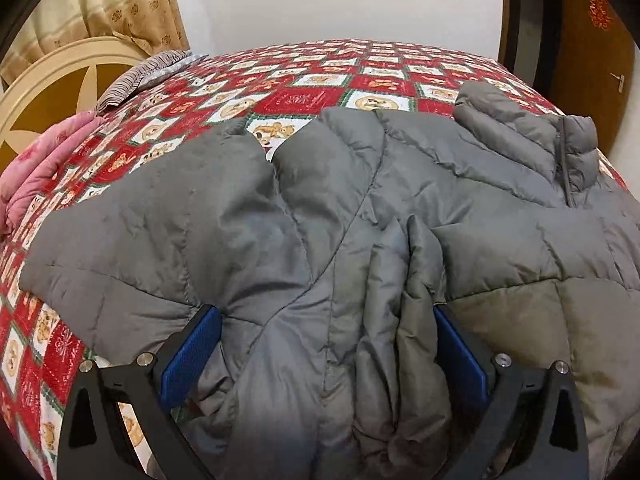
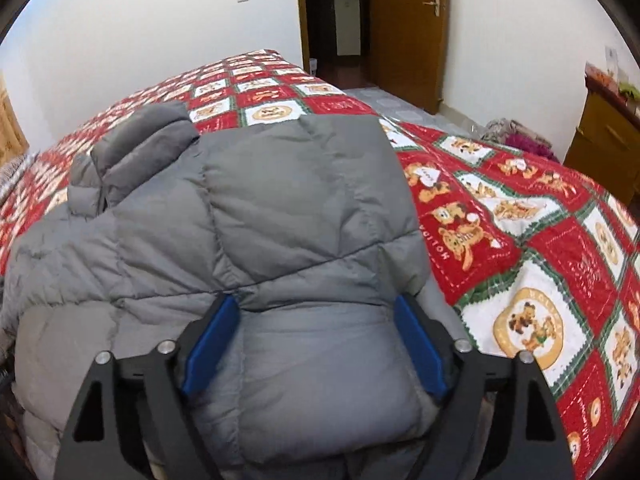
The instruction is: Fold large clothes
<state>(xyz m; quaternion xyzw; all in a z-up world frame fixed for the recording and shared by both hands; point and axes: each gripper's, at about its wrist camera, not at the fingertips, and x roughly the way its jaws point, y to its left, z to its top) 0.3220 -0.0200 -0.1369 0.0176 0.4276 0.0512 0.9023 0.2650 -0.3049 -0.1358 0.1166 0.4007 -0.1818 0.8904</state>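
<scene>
Bedroom with a red patchwork bedspread [image 1: 304, 100], and a grey puffer jacket [image 1: 360, 208] lying across it.

Both grippers have their blue pads set wide apart with thick jacket cloth bulging between them: the left gripper [image 1: 326, 322] around a bunched, creased part near the hem, the right gripper [image 2: 316, 312] around a smooth padded fold; whether the pads truly press the cloth I cannot tell. Further out, the collar [image 2: 140, 136] with its zip stands up. Behind are a pink quilt [image 1: 48, 160], a cream headboard [image 1: 52, 76], a beige curtain [image 1: 100, 0], a white wall and a brown door [image 2: 404, 28].
</scene>
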